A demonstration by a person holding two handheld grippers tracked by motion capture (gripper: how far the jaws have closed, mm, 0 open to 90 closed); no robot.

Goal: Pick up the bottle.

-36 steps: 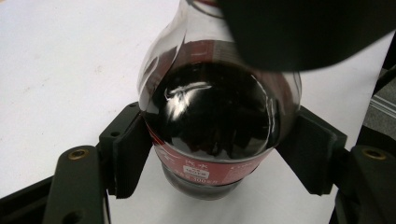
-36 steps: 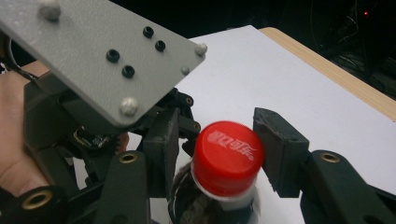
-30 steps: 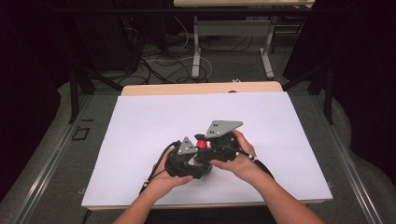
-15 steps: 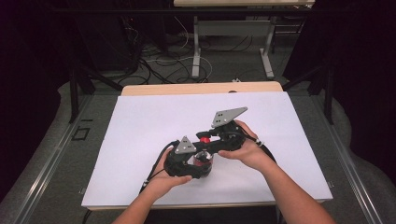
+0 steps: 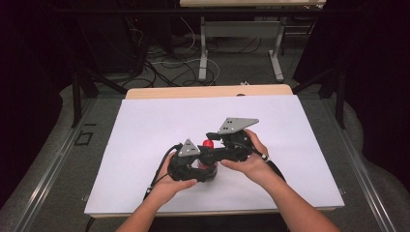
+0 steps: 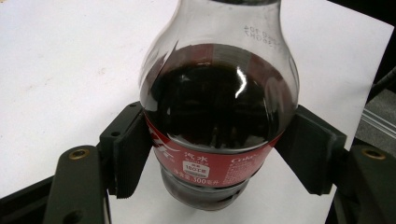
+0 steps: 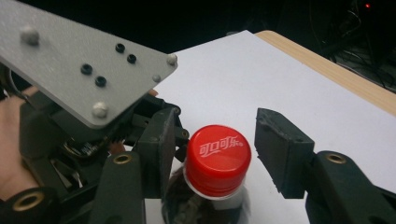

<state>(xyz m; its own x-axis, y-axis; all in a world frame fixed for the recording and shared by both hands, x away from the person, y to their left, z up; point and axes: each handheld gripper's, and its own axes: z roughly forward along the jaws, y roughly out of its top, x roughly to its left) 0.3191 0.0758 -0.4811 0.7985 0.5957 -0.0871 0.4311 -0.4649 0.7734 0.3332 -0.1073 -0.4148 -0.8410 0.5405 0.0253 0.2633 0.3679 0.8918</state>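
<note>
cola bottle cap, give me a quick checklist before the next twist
1. Cola bottle clamped by the left gripper: ok, both pads press on its labelled waist.
2. Bottle upright on the white table cover: ok.
3. Red cap on the bottle: ok, it sits on the neck; how tight it is, cannot tell.
4. Cap between the right gripper jaws: ok, one jaw on each side.
5. Right gripper gripping the cap: not ok, its jaws have just been opening; a gap shows at the right-hand pad in the right gripper view.
6. Liquid level safe for opening: ok, cola stands below the neck.
</note>
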